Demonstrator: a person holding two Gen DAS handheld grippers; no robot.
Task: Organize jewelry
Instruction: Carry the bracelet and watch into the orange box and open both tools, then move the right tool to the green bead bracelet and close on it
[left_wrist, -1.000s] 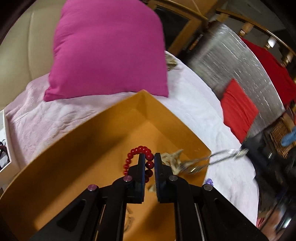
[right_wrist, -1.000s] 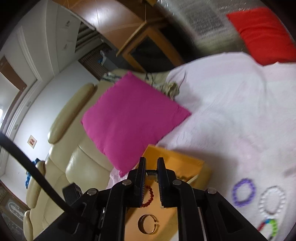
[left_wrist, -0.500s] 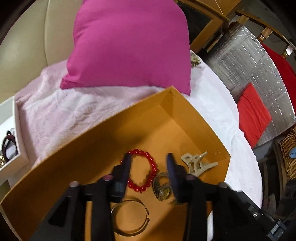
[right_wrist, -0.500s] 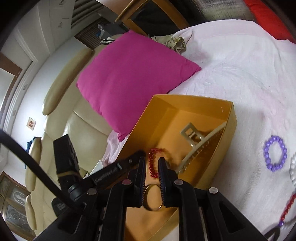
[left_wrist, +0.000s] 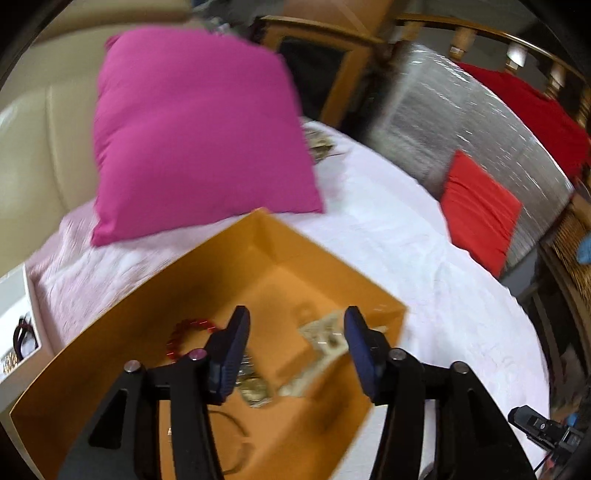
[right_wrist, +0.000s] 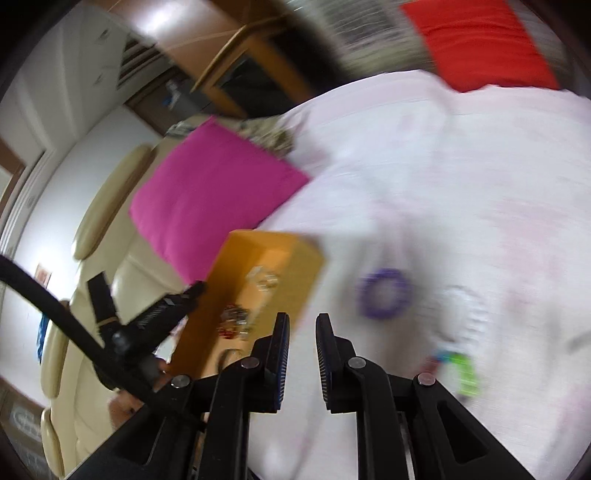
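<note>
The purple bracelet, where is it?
In the right wrist view the purple bracelet lies on the pale pink blanket, just right of the orange box and outside it.

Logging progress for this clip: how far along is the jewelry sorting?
Partway. Done: red bead bracelet, a hair claw and metal pieces lie in the orange box. In hand: nothing; left gripper and right gripper are both opening, with nothing between them. Left: purple bracelet, a pale bracelet and a multicolour one on the pink cloth.
</note>
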